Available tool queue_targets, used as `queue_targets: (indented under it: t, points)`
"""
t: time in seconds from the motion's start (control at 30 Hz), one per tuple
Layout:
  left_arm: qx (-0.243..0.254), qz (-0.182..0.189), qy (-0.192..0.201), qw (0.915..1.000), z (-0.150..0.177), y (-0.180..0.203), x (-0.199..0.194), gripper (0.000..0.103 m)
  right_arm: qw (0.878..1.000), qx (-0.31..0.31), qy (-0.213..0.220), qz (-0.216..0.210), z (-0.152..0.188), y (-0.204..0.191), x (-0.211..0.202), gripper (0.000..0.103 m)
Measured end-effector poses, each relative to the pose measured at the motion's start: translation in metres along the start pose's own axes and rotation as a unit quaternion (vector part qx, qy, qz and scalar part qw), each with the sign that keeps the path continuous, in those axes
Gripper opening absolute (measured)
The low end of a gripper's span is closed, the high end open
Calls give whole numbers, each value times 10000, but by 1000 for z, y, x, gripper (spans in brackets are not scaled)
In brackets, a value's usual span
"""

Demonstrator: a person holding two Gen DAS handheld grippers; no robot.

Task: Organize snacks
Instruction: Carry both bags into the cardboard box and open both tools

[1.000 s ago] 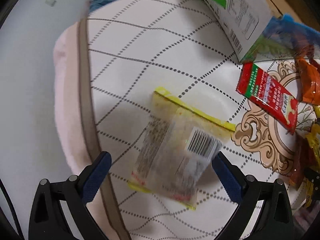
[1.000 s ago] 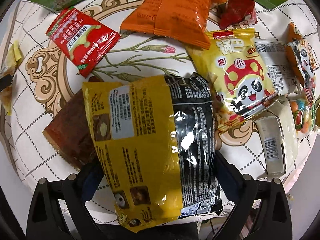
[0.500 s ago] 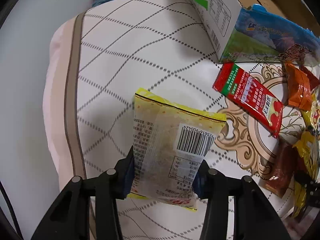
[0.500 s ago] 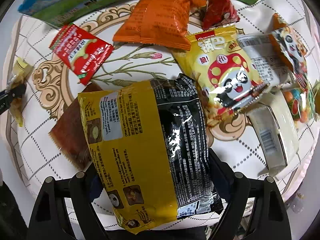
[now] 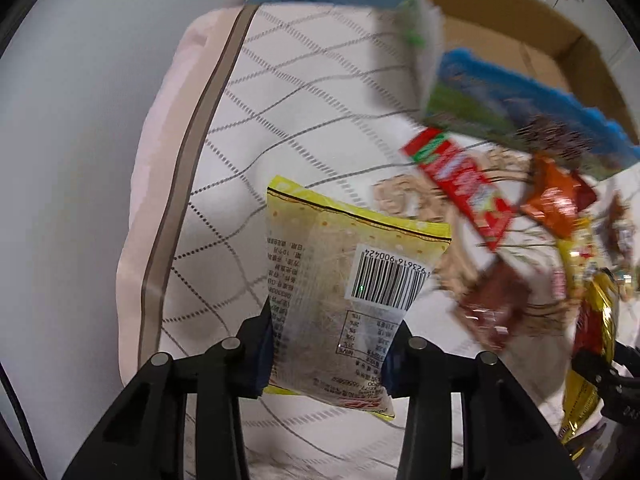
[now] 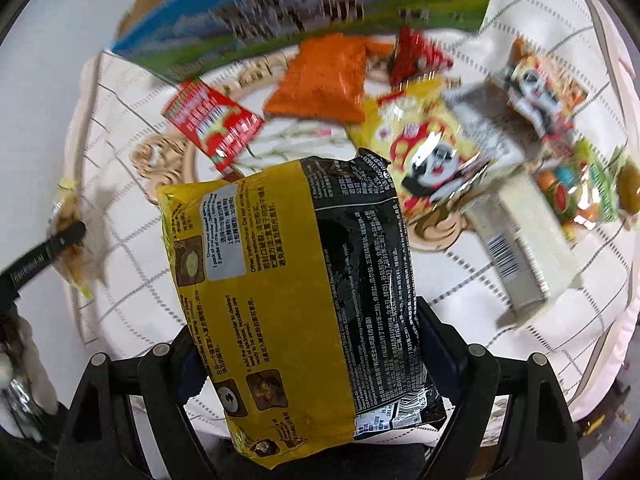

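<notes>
Both packets have lifted off the cloth (image 5: 304, 92) since a second ago. My left gripper (image 5: 328, 344), just closed, pinches the clear yellow packet (image 5: 344, 280); my right gripper (image 6: 308, 344) clamps the yellow-black noodle bag (image 6: 296, 292).

Between the left gripper (image 5: 326, 348) fingers: a barcoded packet (image 5: 348, 292). Between the right gripper (image 6: 304, 364) fingers: a noodle pack (image 6: 296, 300). Beyond it (on the cloth (image 6: 520, 360)): scattered snack packets (image 6: 320, 80).

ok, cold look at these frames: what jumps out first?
Each gripper has a packet clamped. The right gripper holds a big yellow-and-black noodle pack filling the middle of its view, and the left gripper holds a small clear yellow-edged packet. Behind them, loose snacks litter the patterned cloth, blurred.
</notes>
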State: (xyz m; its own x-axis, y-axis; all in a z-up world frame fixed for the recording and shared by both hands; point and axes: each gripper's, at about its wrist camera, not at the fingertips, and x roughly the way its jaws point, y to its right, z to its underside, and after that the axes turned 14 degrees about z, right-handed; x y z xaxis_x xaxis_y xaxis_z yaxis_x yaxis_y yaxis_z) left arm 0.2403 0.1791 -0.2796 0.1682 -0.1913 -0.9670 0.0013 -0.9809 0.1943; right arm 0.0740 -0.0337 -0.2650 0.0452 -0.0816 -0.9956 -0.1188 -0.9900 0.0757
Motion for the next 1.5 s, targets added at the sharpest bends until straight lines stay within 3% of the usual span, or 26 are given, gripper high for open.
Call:
queue_targets:
  t: [0.2, 0.4, 0.67, 0.87, 1.1, 1.37, 1.43, 1.5]
  points:
    - [269, 563, 325, 9975, -31, 77, -61, 38, 9980, -24, 456, -438, -44, 19, -59, 90]
    - [403, 1022, 508, 9926, -108, 132, -88, 38, 9938, 32, 993, -498, -120, 21, -112, 90]
    - [-266, 1372, 1, 9902, -226, 137, -44, 38, 9935, 233, 1111, -12, -248, 17, -104, 90]
    - [-307, 1190, -382, 9917, -264, 140, 5, 38, 9950, 305, 874, 388, -316, 5, -64, 90]
    - [-426, 1315, -877, 9865, -285, 143, 63, 38, 9963, 349, 503, 605, -345, 3, -7, 90]
    - [-241, 1278, -1290, 9831, -284, 151, 101, 40, 9973, 227, -30, 702, -349, 10, 50, 91]
    - [-150, 1216, -1256, 9845, -282, 154, 102, 52, 9972, 121, 18, 743, -344, 9, 51, 94]
    - [4, 1174, -1217, 9856, -281, 159, 100, 78, 9971, 24, 58, 753, -341, 9, 49, 98]
